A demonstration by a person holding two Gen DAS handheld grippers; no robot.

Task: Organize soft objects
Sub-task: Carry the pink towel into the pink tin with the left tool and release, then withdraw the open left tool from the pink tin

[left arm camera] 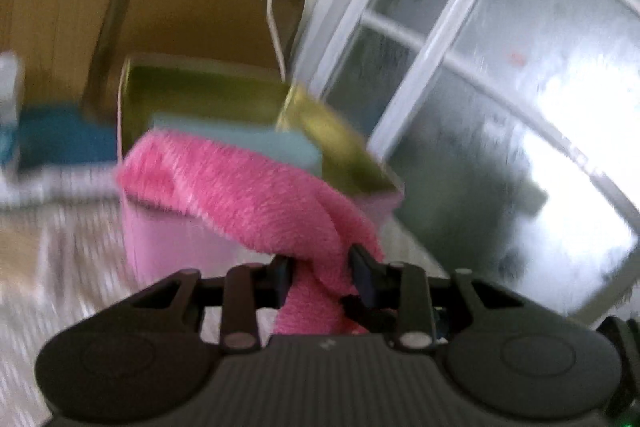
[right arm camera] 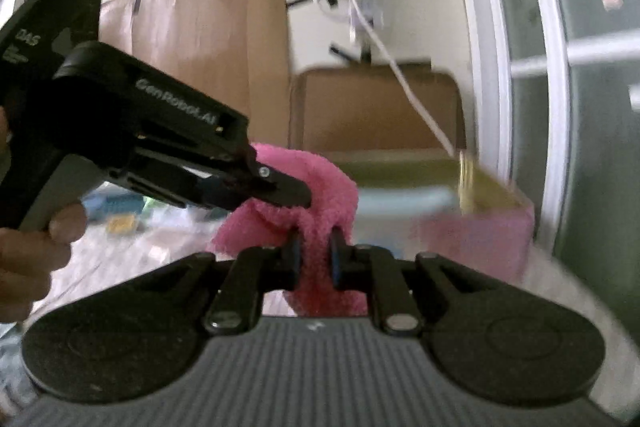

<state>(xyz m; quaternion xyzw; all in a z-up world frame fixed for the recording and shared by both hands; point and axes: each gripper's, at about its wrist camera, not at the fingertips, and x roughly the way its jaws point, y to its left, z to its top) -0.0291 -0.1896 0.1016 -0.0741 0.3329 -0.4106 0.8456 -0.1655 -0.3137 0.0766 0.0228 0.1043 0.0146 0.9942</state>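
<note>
A fluffy pink cloth (left arm camera: 248,183) hangs between both grippers in front of a pink box (left arm camera: 168,243) with a gold lining. In the left wrist view my left gripper (left arm camera: 322,261) is shut on a bunched end of the cloth, and the rest drapes over the box's front rim. A light blue folded item (left arm camera: 260,141) lies inside the box. In the right wrist view my right gripper (right arm camera: 315,251) is shut on the pink cloth (right arm camera: 320,187), with its pads pressing into the pile. The left gripper (right arm camera: 292,195) reaches in from the left and bites the same cloth. The pink box (right arm camera: 480,239) stands just behind, to the right.
Brown cardboard sheets (right arm camera: 380,107) lean on the wall behind the box, and a white cable (right arm camera: 412,95) hangs down to it. A white-framed glass door (left arm camera: 500,87) fills the right side. A person's hand (right arm camera: 32,247) grips the left tool. Blue items (left arm camera: 60,143) lie far left on pale bedding.
</note>
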